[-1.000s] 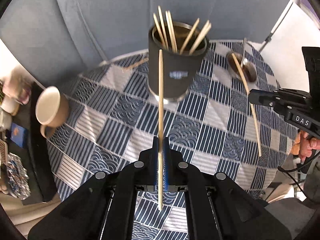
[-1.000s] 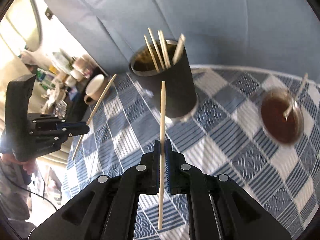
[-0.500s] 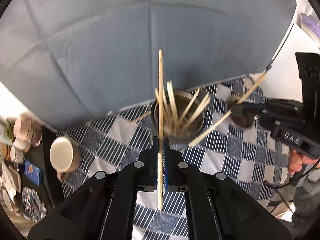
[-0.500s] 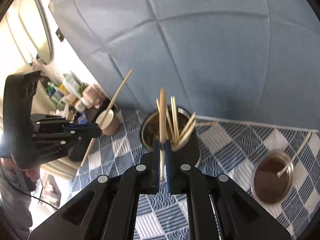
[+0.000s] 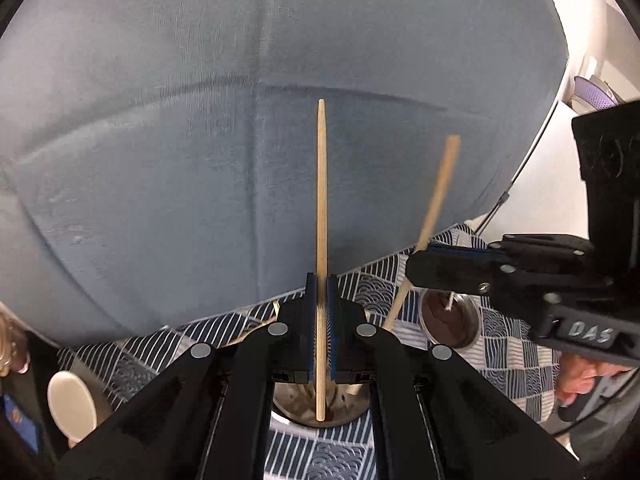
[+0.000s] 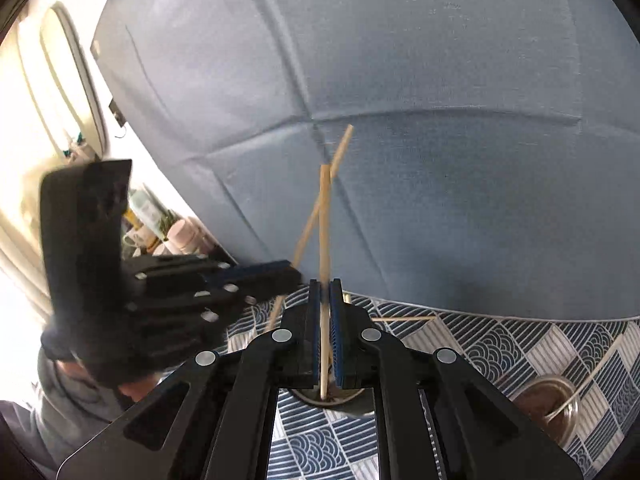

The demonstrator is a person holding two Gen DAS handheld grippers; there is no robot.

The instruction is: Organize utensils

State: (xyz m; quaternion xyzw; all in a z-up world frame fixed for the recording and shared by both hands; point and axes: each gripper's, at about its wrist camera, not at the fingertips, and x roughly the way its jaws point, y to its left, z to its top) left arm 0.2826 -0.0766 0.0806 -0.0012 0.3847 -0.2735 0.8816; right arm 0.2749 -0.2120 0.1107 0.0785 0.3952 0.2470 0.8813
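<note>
So each claw is clamped tight on a single wooden chopstick here: the left claw [image 5: 320, 308] has its chopstick [image 5: 321, 200] pinched near the lower end and standing almost upright, and the right claw [image 6: 325, 312] has the other chopstick [image 6: 325, 240] gripped the same way. The metal-rimmed holder cup [image 5: 308, 410] can be glimpsed right below the left claw's pads, with a few sticks already seen inside, and the lower tip of the held stick looks lined up over its mouth. The two sticks are seen crossing in the right wrist view, so a clash is a real risk. Best bet, probably: one stick gets dropped in at a time, tip well inside the rim before anything is released, the other held off to the side. The small bowl of dark sauce [image 6: 548, 404] on the checked tablecloth [image 6: 500, 344] should be steered clear of.
</note>
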